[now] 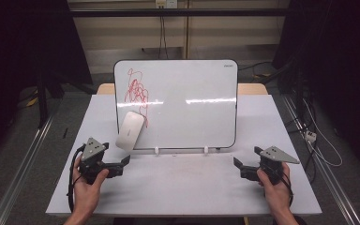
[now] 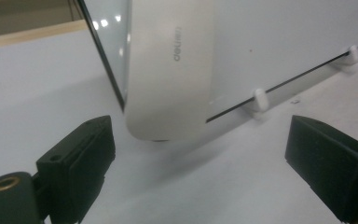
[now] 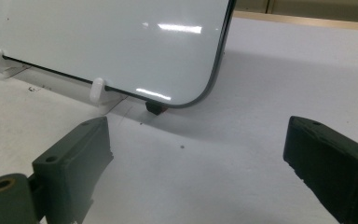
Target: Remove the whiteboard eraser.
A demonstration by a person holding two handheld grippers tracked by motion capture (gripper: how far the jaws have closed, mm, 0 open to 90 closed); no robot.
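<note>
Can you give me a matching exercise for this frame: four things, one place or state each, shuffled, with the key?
Things:
1. whiteboard
2. eraser
3. red scribble
4. left gripper

Places or states:
A. on the board's upper left area
B. open, near the table's front left, jaws pointing toward the board
C. propped upright at the back middle of the table, on small white clips
D. leaning against the board's lower left corner

Pairs: 1-C, 2-D, 3-A, 4-B
</note>
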